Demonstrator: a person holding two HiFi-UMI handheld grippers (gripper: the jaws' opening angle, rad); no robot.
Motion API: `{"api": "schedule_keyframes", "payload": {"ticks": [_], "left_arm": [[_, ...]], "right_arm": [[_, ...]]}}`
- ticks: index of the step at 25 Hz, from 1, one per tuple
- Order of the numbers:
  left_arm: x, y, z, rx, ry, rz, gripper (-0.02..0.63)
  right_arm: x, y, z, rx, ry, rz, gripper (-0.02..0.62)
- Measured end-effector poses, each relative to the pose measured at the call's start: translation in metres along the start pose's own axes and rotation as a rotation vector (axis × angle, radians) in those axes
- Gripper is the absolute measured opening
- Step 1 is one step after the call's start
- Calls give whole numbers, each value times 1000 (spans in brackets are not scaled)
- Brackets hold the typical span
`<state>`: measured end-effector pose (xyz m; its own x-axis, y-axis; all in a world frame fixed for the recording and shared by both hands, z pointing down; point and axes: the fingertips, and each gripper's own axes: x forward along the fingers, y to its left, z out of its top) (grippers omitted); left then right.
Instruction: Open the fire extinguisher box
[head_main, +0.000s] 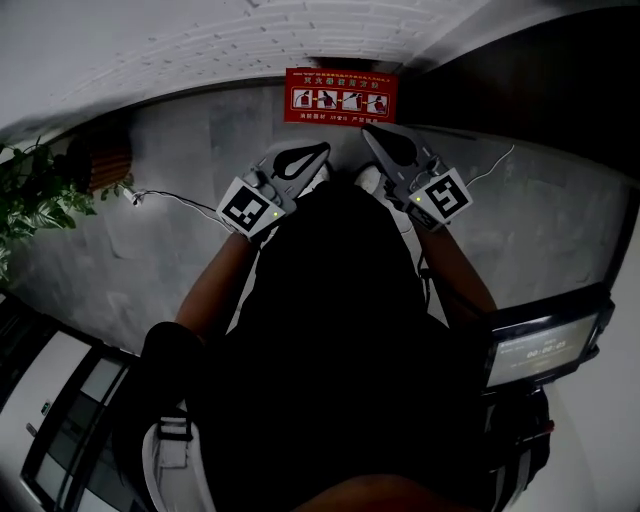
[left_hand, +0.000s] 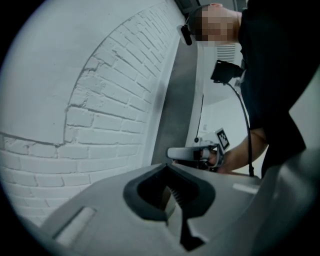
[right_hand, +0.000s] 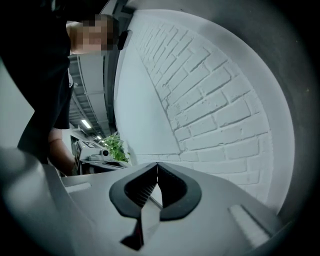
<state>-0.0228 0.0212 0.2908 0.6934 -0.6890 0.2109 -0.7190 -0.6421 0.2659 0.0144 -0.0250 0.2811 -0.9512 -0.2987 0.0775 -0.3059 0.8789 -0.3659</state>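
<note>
Two pairs of tongs are held close in front of the person's dark-clothed chest, side by side and angled forward and down. The left tongs (head_main: 320, 150) are closed tip to tip with nothing between them. The right tongs (head_main: 368, 131) are likewise shut and empty. Beyond their tips, on the grey floor (head_main: 180, 250), the red fire extinguisher box (head_main: 340, 97) stands against the foot of the white brick wall (head_main: 200, 40). It is well apart from both tongs and roughly centred between them. Its face with the printed pictograms looks closed, and neither pair touches it, so the task seems not yet begun. The reach, taking hold of the door or lid, and the opening itself are all left. Where the handle sits cannot be made out.
</note>
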Motion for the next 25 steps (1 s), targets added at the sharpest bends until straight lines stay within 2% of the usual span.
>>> {"api": "schedule_keyframes", "payload": {"ticks": [6,13,17,25], "left_arm": [[16,38,-37,-43,0,1,3],[38,52,-102,-92,25,-3,3],[53,65,-136,-112,46,7,3],[80,89,-214,-100,55,47,3]], "right_arm": [[18,-31,-39,10,-3,-74,9],[30,-56,-117,144,26,-118,9],[35,-79,-163,171,65,-142,9],[33,-117,-246,280,104,-219,9]]}}
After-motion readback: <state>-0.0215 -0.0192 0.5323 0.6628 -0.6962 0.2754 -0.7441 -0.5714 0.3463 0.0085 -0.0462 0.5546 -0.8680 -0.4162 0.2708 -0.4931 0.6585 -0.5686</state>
